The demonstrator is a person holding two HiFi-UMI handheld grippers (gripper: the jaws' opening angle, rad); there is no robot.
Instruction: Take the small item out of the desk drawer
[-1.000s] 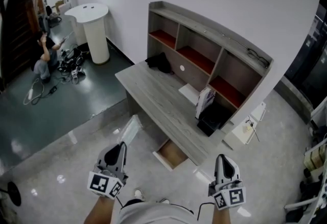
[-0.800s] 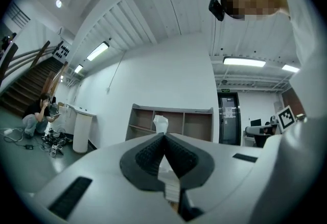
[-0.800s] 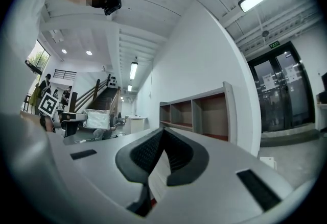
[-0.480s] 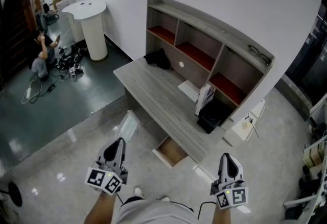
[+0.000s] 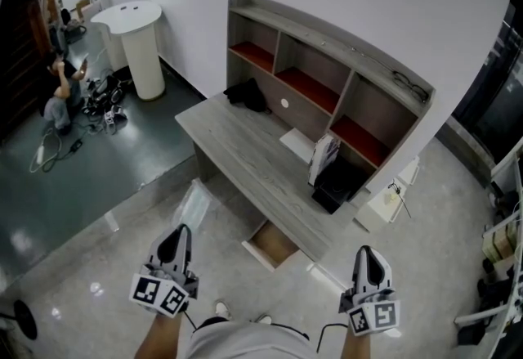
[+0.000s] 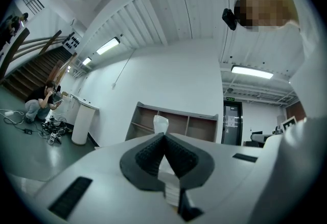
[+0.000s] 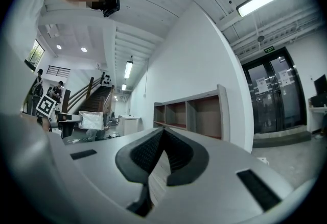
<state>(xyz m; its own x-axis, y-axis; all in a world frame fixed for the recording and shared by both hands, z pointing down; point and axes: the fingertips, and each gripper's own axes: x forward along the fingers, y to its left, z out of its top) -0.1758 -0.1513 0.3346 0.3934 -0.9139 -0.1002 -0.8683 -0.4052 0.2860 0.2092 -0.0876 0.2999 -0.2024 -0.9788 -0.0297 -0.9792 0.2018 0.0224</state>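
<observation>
Holding: left claw point(image 5: 175, 239) pinched shut on a thin clear bag point(image 5: 194, 204) | right claw point(image 5: 369, 258) closed, empty | drawer point(image 5: 274, 244) open under table point(image 5: 237, 145) | both claws near drawer

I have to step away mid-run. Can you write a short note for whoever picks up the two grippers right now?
Left gripper: shut on the small clear packet, which sticks out past the jaws.
Right gripper: shut, nothing in it.
Drawer: pulled out under the front edge of the desk. Both grippers are held back from it, over the floor.
Done: the packet is out of the drawer and in the left grip.
Left: probably just set the packet down, perhaps on the desk, and maybe push the drawer shut.
</observation>
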